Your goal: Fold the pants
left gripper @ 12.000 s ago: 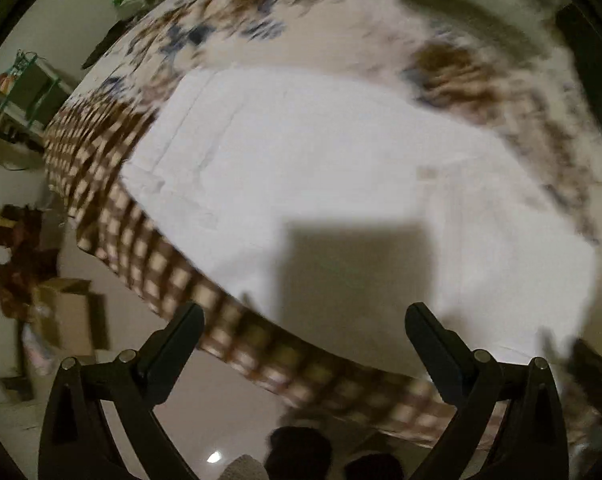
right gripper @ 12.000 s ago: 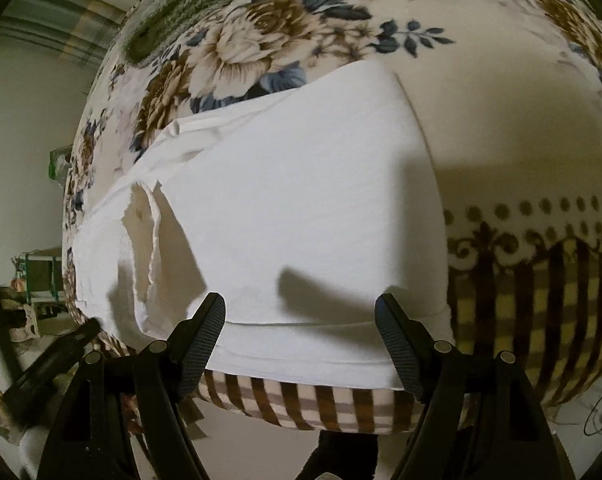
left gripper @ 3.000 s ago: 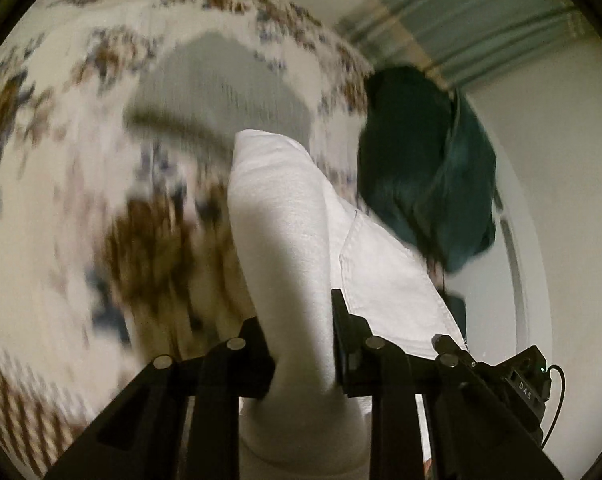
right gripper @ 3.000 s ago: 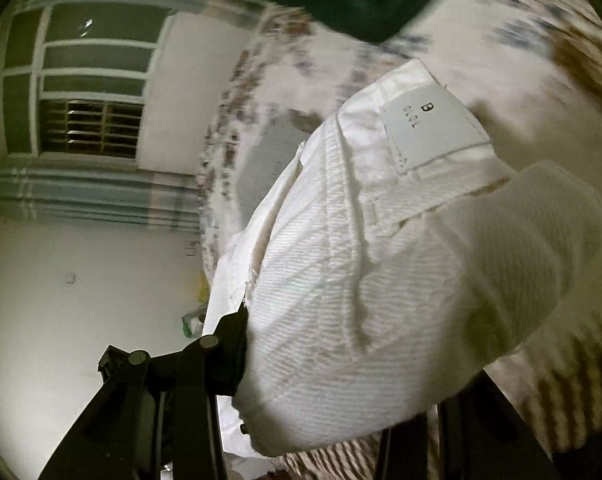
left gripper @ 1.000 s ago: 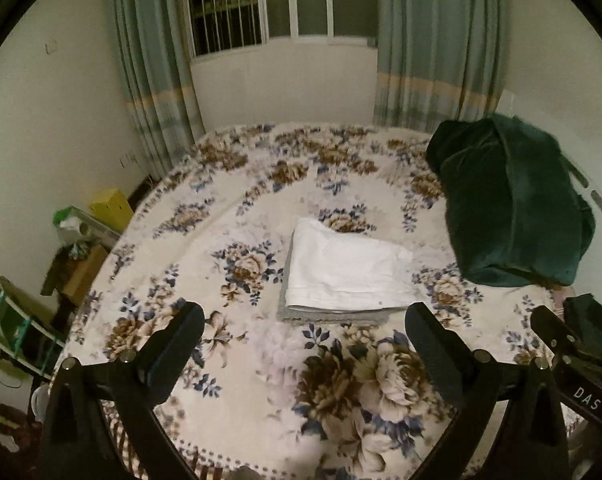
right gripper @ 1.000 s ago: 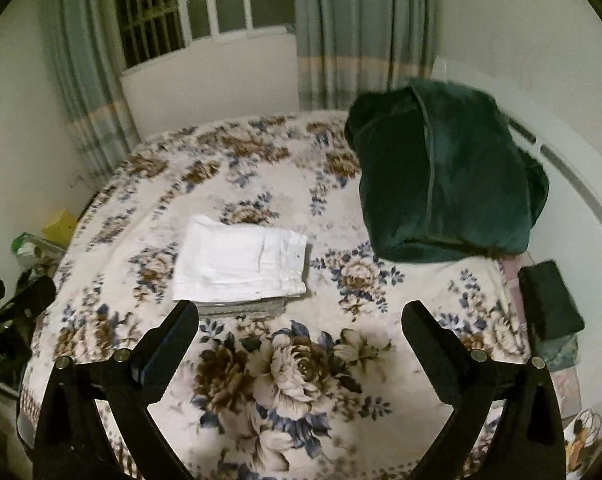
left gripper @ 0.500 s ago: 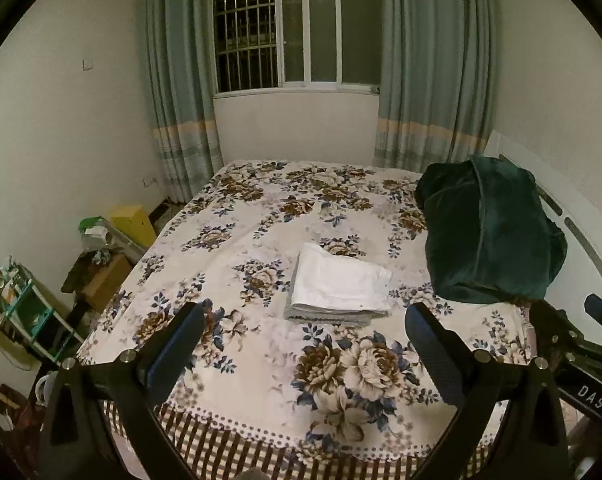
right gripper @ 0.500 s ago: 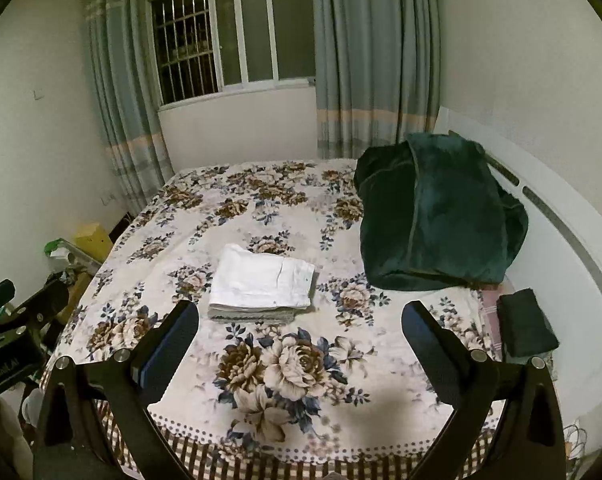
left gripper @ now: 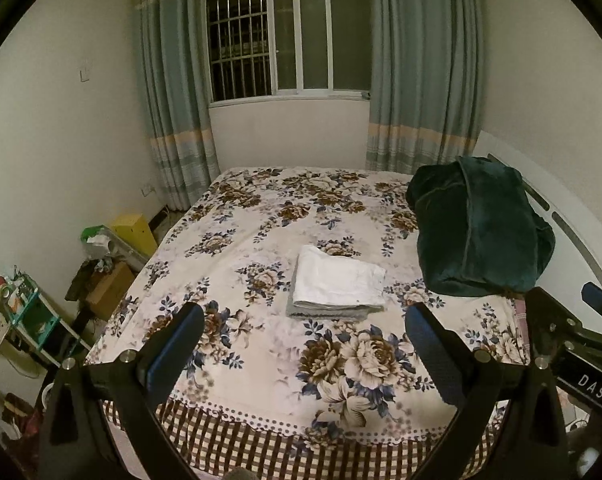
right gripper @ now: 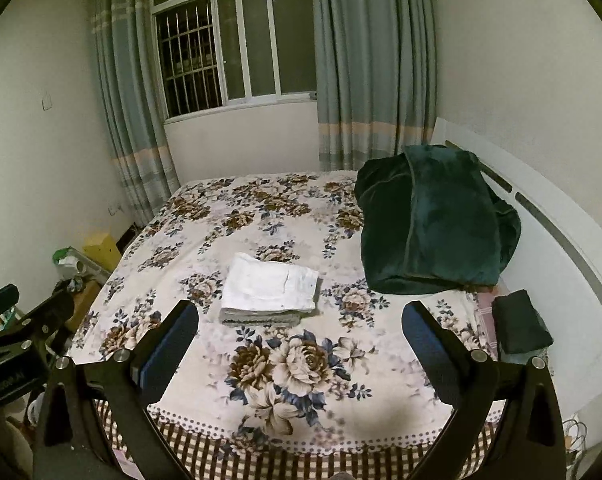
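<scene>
A bedroom at night framed the moment: one barred window [left gripper: 287, 40] flanked by two grey-blue curtains, and one bed [left gripper: 261, 364] under a floral cover with a checked border.

One pair of white pants [left gripper: 337, 282] lay folded into a flat rectangle near the middle of the bed, resting on top of one folded grey garment [left gripper: 325, 312] whose edge showed along the near side. The white bundle's long axis ran across the bed, left to right in both views; its rounded fold faced the left side and its layered edges faced the near side. In the right wrist view the pants [right gripper: 271, 282] showed a seam near their right end.

The pants lay well apart from both tools, beyond the fingertips and roughly between them in each view. The left gripper [left gripper: 304, 340] had its two fingers spread wide, holding nothing. The right gripper [right gripper: 300, 338] likewise stood with fingers splayed and empty. Each gripper hung over the foot of the bed, and each showed at the edge of the other's view.

One dark green blanket [left gripper: 481, 232] sat heaped at the right side of the bed by the white headboard [right gripper: 561, 232], near the pants but not touching. One small dark folded item [right gripper: 521, 326] lay below it. One yellow box [left gripper: 135, 230] stood on the floor to the left, among clutter.
</scene>
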### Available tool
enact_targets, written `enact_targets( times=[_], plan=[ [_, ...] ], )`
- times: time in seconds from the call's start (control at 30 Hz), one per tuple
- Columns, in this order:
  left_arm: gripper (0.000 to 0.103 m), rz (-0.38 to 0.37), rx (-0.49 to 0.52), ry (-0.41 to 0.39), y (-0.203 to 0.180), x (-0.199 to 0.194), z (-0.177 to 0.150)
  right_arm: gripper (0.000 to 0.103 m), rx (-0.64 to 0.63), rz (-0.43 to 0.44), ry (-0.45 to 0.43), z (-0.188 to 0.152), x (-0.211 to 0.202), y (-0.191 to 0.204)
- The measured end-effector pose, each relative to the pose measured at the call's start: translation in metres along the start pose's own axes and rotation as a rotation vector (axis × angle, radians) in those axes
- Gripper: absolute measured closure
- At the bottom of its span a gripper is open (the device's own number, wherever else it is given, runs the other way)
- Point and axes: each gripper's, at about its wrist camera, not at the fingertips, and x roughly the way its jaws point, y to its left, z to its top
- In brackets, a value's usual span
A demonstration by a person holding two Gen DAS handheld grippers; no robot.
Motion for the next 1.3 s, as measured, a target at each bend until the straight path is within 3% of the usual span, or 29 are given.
enact_targets(
  times=[1.3],
  plan=[
    [0.0,0.006,-0.007,0.013,0.002,-0.008,-0.004,0.0,-0.021,0.017,0.031,-0.004,0.007,0.008]
  ],
)
